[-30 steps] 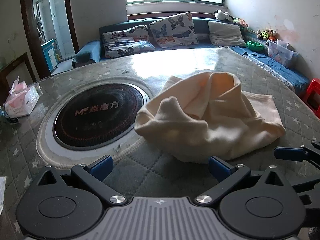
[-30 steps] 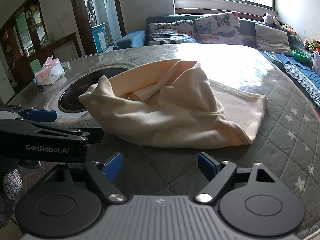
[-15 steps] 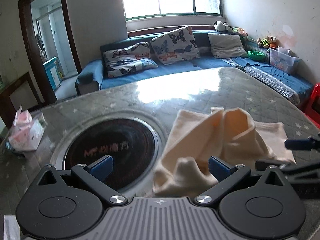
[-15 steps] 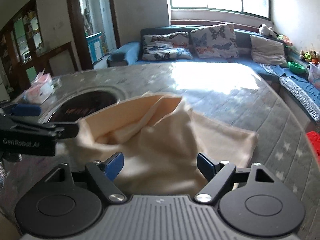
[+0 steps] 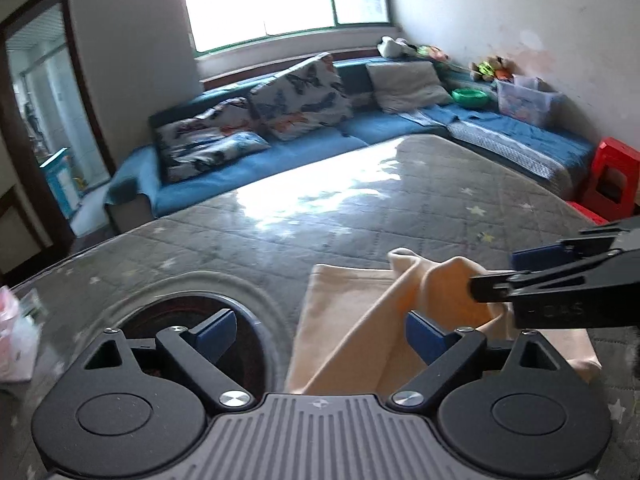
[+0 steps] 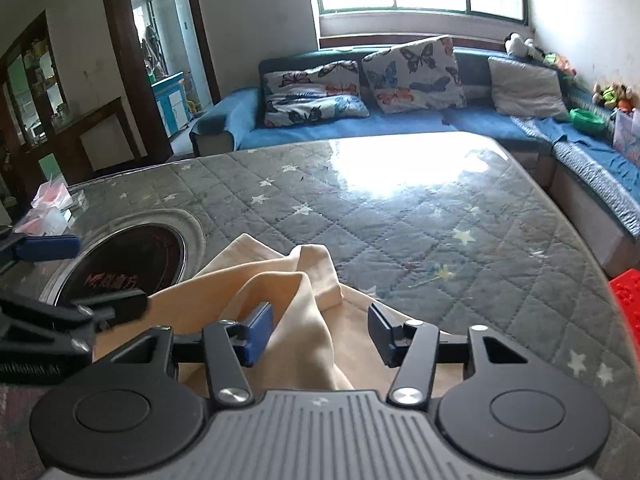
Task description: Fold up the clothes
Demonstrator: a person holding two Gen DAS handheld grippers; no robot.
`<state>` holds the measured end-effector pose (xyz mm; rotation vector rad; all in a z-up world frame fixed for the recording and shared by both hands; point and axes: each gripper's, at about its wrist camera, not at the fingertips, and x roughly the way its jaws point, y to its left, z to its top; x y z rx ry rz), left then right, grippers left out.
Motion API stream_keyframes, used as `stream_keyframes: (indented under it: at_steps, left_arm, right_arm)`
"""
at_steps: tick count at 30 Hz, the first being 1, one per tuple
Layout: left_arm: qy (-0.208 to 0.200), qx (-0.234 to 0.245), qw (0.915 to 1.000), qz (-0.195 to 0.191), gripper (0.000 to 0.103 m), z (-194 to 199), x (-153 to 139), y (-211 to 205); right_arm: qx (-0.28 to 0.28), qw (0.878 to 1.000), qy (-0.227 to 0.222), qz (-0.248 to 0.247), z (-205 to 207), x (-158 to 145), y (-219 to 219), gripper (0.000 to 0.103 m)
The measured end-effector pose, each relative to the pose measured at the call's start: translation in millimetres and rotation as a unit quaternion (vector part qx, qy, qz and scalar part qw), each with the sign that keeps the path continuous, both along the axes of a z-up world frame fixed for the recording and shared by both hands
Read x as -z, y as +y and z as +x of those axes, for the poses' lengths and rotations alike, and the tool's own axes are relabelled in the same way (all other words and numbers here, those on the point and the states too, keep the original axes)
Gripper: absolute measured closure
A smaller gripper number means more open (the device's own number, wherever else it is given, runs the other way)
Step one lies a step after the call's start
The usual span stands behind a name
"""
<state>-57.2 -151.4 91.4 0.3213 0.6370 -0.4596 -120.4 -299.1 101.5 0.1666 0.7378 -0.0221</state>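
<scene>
Left tongs [image 5: 316,330] spread, gripping nothing; cream garment [image 5: 340,344] bunched lower centre of frame, on quilted table [image 5: 360,232] beside round hob [image 6: 132,264]. Right tongs [image 6: 320,330] also spread, straddling raised fold. Risk: closing now pinches several layers, fold skews; hem may drag over hob.

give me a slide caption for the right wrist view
Open right gripper straddles a ridge of the cream garment on the quilted table.
</scene>
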Motion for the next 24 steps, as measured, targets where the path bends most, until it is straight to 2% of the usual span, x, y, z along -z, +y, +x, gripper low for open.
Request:
stream_keyframes:
  at_steps: [7, 9, 12, 14, 17, 24]
  left_arm:
    - [0.016, 0.039, 0.9986, 0.033, 0.010, 15, 20, -20]
    - [0.028, 0.046, 0.9979, 0.035, 0.019, 20, 24, -21]
    - [0.052, 0.054, 0.9968, 0.030, 0.043, 29, 29, -19]
    - [0.064, 0.061, 0.9958, 0.025, 0.071, 32, 32, -16]
    - [0.071, 0.069, 0.9949, 0.022, 0.089, 34, 35, -13]
    - [0.056, 0.071, 0.9955, 0.027, 0.092, 30, 35, -12]
  right_arm:
    - [-0.022, 1.000, 0.015, 0.006, 25, 16, 3, 0.067]
    - [-0.026, 0.999, 0.020, 0.009, 27, 19, 4, 0.071]
    - [-0.029, 0.999, 0.024, 0.010, 26, 23, 5, 0.082]
    - [-0.028, 0.999, 0.025, 0.010, 25, 26, 5, 0.090]
    - [-0.024, 0.999, 0.022, 0.010, 21, 26, 2, 0.095]
    - [-0.005, 1.000, 0.000, 0.001, 9, 18, 1, 0.097]
